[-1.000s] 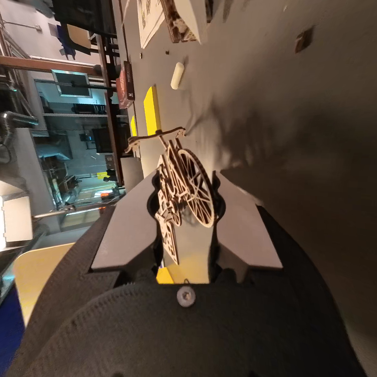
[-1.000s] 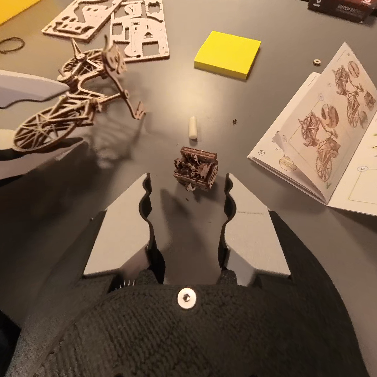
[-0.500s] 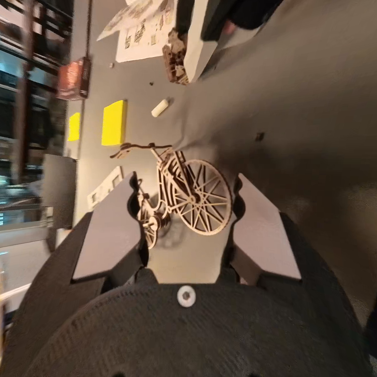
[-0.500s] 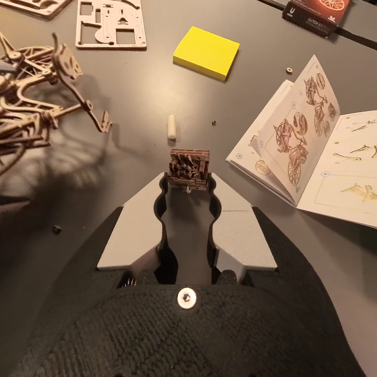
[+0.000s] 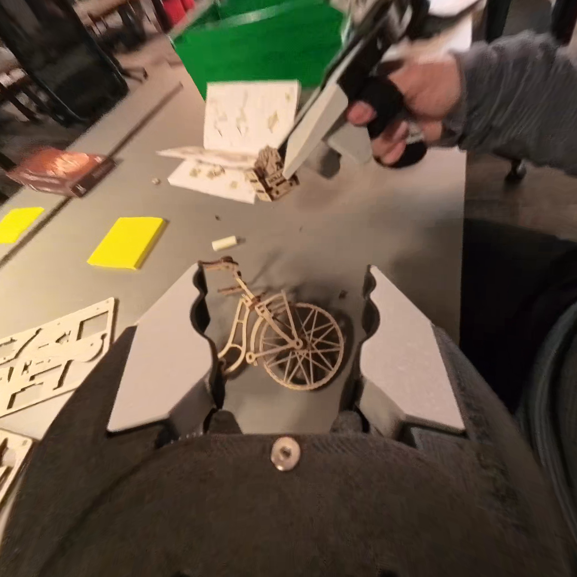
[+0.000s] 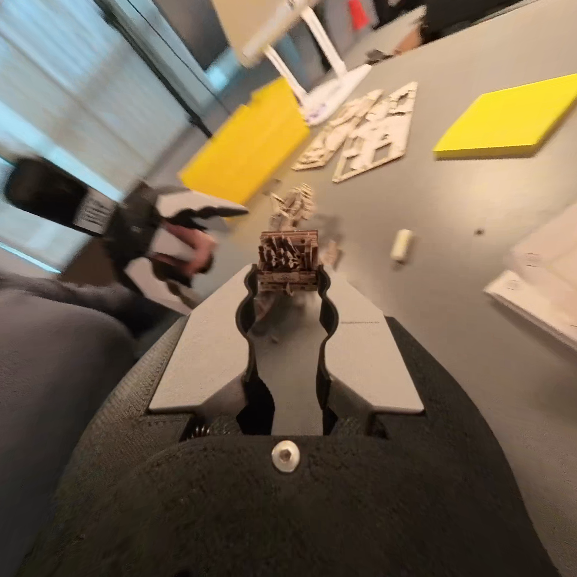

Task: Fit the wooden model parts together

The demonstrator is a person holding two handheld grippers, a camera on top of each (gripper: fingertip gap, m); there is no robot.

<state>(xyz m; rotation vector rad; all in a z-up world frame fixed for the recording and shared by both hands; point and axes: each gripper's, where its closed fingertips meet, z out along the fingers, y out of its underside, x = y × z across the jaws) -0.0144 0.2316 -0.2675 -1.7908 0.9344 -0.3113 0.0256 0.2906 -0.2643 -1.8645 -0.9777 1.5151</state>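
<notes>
The wooden bicycle model [image 5: 281, 337] lies on the grey table between the fingers of my left gripper [image 5: 285, 271], which is open and does not touch it. Its rear part is hidden behind my left finger [image 5: 175, 337]. My right gripper [image 6: 287, 271] is shut on a small dark wooden crate part [image 6: 288, 262], pinched at the fingertips and held a little above the table. In the left wrist view, the crate [image 5: 271, 178] and right gripper [image 5: 312, 131] are farther back, by the booklet. In the right wrist view, the bicycle [image 6: 292, 206] is a blur beyond the crate.
An open instruction booklet [image 5: 231, 175], a white peg [image 5: 224, 243], yellow pads [image 5: 128, 242], a dark box [image 5: 59, 175] and punched-out part sheets [image 5: 53, 349] lie on the table. A green box [image 5: 259, 40] stands at the back. The table's edge [image 5: 463, 249] runs on the right. There is about 8 centimeters between the tips of the two grippers. Between my right fingertips and the white peg [image 5: 224, 243] there is roughly 9 centimeters. My right wrist view [image 6: 402, 245] looks at it from another angle.
My left gripper has opened and let go of the bicycle, which now lies on the table. My right gripper closed on the crate and has lifted and turned with it.
</notes>
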